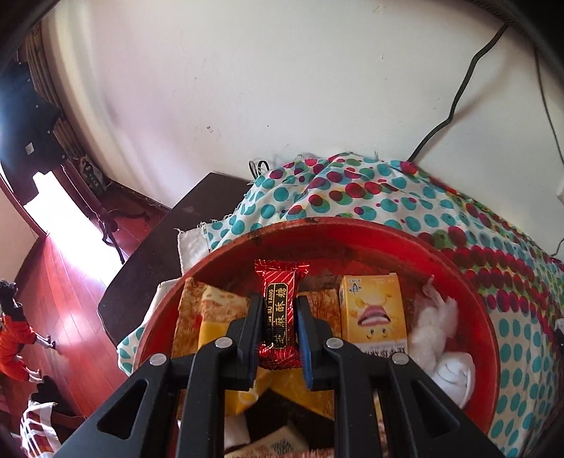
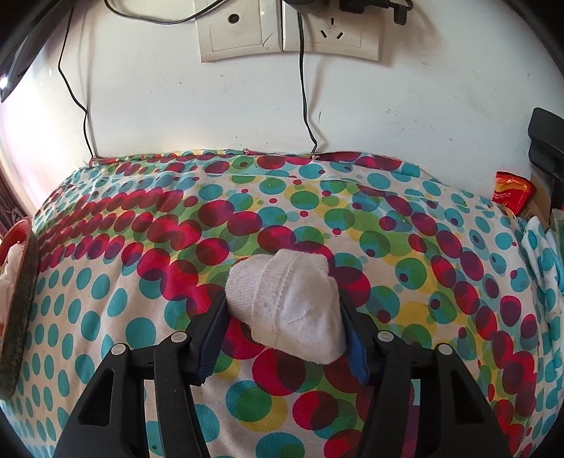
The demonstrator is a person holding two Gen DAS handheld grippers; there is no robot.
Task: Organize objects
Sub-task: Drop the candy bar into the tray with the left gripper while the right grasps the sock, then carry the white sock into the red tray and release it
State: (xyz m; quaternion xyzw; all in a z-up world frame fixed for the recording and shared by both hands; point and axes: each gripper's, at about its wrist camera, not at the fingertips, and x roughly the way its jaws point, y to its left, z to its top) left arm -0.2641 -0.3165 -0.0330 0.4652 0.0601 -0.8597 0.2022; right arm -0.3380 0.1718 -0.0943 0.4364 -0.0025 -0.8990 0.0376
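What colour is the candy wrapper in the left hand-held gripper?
Red candy wrapper with a black-and-gold label, clearest in the left wrist view.

Wall sockets (image 2: 282,33), cables (image 2: 305,88), wooden floor (image 1: 70,292).

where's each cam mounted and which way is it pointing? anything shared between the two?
Left wrist: sits on the left tool, looks forward and down into the red tray on the dotted cloth; its own fingers show, shut on a red candy.
Right wrist: sits on the right tool, faces the wall with its sockets across the cloth; its own fingers show, shut on a white sock.
Shared: the dotted cloth, the white wall, and the red tray, seen at the left edge of the right view.
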